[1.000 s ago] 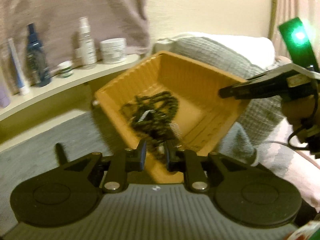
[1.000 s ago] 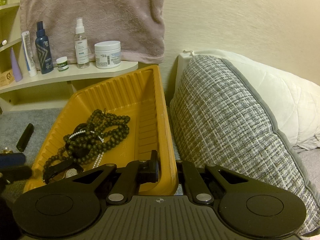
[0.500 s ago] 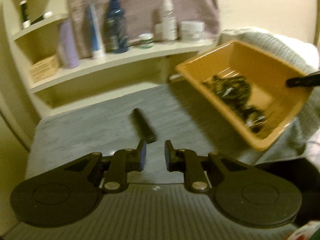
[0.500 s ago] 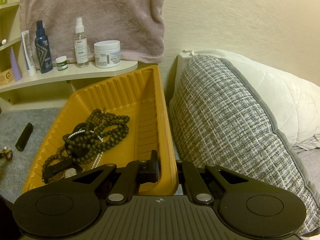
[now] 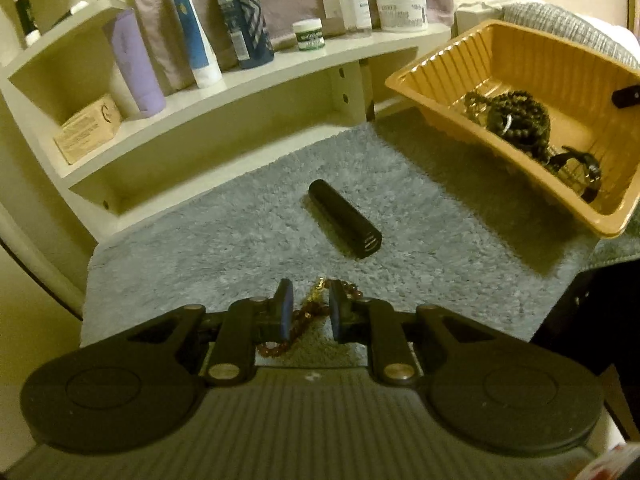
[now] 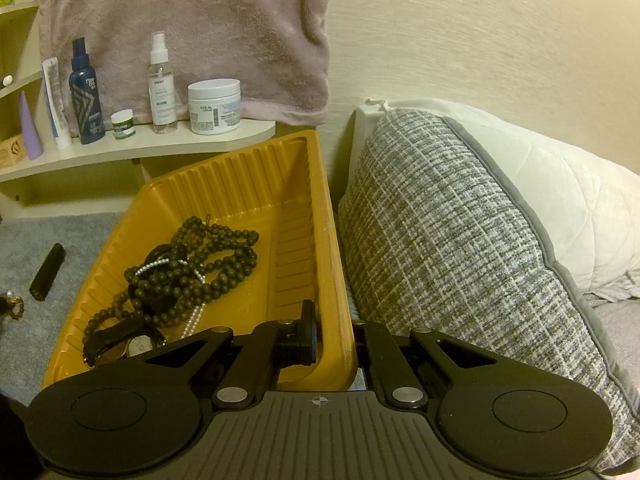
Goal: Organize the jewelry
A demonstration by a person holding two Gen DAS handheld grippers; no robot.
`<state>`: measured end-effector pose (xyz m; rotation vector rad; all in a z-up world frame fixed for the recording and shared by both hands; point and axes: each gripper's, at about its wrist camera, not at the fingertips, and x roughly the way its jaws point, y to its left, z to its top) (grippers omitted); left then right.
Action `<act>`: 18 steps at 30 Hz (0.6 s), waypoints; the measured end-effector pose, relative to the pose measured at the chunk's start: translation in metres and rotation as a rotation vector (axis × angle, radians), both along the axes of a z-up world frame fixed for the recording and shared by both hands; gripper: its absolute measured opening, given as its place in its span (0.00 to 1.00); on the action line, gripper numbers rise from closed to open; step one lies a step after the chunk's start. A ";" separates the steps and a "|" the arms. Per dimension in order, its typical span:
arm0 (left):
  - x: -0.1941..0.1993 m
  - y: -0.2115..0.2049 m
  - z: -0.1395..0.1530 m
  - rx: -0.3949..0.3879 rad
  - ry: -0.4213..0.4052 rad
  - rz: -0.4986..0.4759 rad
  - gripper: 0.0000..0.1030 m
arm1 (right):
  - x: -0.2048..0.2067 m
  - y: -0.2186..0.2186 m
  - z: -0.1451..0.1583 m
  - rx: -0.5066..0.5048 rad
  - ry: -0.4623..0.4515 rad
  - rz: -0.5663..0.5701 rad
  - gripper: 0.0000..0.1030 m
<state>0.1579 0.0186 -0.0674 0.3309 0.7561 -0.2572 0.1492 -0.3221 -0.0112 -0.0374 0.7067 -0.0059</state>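
The left gripper [image 5: 308,312] hangs low over the rug [image 5: 420,216], its fingers [image 5: 285,308] a narrow gap apart and holding nothing, with an amber bracelet [image 5: 308,310] lying on the pile between and just beneath them. The step in hand looks like picking this bracelet up for the tray [image 5: 500,160]. To do it well, the fingers should probably sink until the tips press into the pile on either side of the beads, then close on the bunched part near the gold charm, not on a single loose strand that could slip out; a slow lift would show whether the whole string follows. Beyond the bracelet lies a black tube [image 5: 344,218], well clear of it. Farther off, to the bracelet's right, the tray is tilted up: the right gripper [image 6: 334,336] has its fingers [image 6: 306,332] shut tight on the near wall, one inside and one outside. Dark bead strings [image 6: 200,264], a pearl strand and a watch are heaped in the tray. Holding that tilt steady should keep the heap from sliding. The surface is a shaggy grey rug, which may snag links. Behind it stands a cream shelf [image 5: 224,92] with bottles and jars, a pink towel [image 6: 192,28] hung above, and a tweed pillow [image 6: 440,240] against the wall.
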 end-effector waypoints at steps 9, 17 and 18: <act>0.011 -0.001 -0.007 0.018 0.025 -0.031 0.15 | 0.001 0.000 0.001 -0.002 0.002 -0.001 0.04; 0.010 -0.005 -0.008 0.031 0.038 -0.032 0.06 | 0.001 0.000 0.001 -0.003 0.003 0.000 0.04; 0.009 -0.005 -0.006 0.030 0.035 -0.027 0.06 | 0.001 0.000 0.001 -0.003 0.002 0.000 0.04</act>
